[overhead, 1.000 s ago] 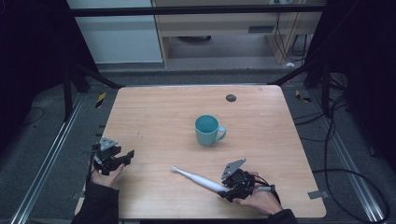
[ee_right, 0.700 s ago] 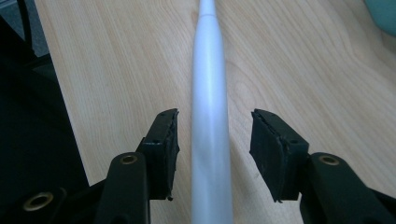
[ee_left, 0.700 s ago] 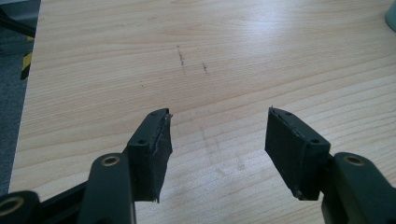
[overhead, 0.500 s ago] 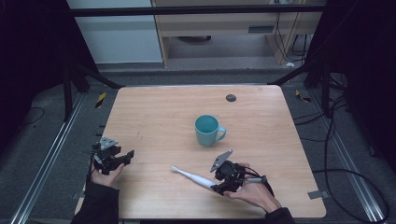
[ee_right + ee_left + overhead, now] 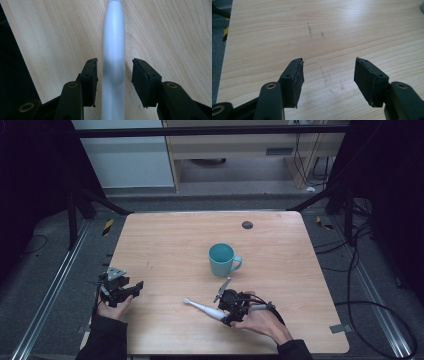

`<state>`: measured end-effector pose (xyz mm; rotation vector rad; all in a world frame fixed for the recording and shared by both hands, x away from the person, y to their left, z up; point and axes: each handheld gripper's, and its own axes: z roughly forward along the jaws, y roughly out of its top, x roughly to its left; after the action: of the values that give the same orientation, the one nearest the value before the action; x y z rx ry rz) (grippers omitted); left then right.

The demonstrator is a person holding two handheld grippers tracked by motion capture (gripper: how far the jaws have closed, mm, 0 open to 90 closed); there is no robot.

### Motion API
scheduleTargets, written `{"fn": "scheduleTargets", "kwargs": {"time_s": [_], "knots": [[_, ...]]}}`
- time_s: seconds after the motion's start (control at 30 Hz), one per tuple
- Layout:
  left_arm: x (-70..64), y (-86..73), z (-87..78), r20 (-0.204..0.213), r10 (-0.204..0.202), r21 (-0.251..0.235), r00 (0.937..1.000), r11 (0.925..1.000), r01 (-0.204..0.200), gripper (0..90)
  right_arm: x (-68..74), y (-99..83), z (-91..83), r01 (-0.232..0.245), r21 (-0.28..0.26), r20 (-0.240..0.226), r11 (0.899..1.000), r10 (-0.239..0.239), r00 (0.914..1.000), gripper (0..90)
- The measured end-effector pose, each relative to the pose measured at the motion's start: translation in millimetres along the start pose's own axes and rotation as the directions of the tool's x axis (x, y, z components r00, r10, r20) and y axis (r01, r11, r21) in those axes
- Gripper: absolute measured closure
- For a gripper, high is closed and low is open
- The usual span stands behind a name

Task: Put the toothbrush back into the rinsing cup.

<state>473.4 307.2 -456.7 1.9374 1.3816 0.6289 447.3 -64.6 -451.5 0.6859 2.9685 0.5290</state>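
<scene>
Right gripper [image 5: 226,316] is sitting low at the near edge of the tabletop [image 5: 165,245], jaws parted and straddling the electric toothbrush [image 5: 204,308]. In the right gripper view the toothbrush handle [image 5: 113,62] is running straight up between the two pads [image 5: 90,80], with a thin gap showing on each side, so nothing is clamping it. The toothbrush is lying flat on the wood, head end pointing toward the left gripper's side, handle end under the right gripper. From the high view it is hard to tell whether a pad is grazing the handle; looks like no contact.

Left gripper [image 5: 131,289] is resting by the left edge of the tabletop, held in the person's left hand [image 5: 111,307], well apart from the toothbrush. Its jaws are standing wide open in the left gripper view [image 5: 328,71], with bare wood between them.

Teal mug [image 5: 223,259] is standing upright near the middle of the tabletop, handle pointing right, just beyond the right gripper and not touching it. Small dark round spot [image 5: 247,225] is sitting near the far edge.
</scene>
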Motion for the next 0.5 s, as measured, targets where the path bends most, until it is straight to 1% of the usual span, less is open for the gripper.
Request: {"fn": "scheduleTargets", "kwargs": {"time_s": [0.07,0.27,0.37,0.4,0.5], "knots": [[0.0,0.1,0.0,0.000,0.000,-0.001,1.0000,1.0000,0.000,40.0,-0.6,0.4,1.8,0.006,0.011,0.003,1.000,-0.006,1.0000,56.4],[-0.1,-0.2,0.6,0.001,-0.002,0.000,1.0000,1.0000,0.002,40.0,-1.2,0.7,7.0,0.000,0.025,-0.004,1.000,0.000,1.0000,58.7],[-0.2,-0.1,0.5,0.001,-0.002,-0.001,1.0000,1.0000,0.002,40.0,-0.5,1.3,10.5,0.010,0.035,0.001,0.999,-0.010,1.0000,60.0],[-0.2,-0.1,0.5,0.001,-0.001,-0.001,1.0000,1.0000,0.001,40.1,0.1,1.5,11.6,0.005,0.040,0.002,0.999,-0.005,1.0000,60.4],[-0.2,-0.2,0.8,0.002,-0.002,0.000,1.0000,1.0000,0.002,40.0,-0.7,1.5,14.8,0.010,0.053,0.005,0.999,-0.011,0.9999,61.1]]}}
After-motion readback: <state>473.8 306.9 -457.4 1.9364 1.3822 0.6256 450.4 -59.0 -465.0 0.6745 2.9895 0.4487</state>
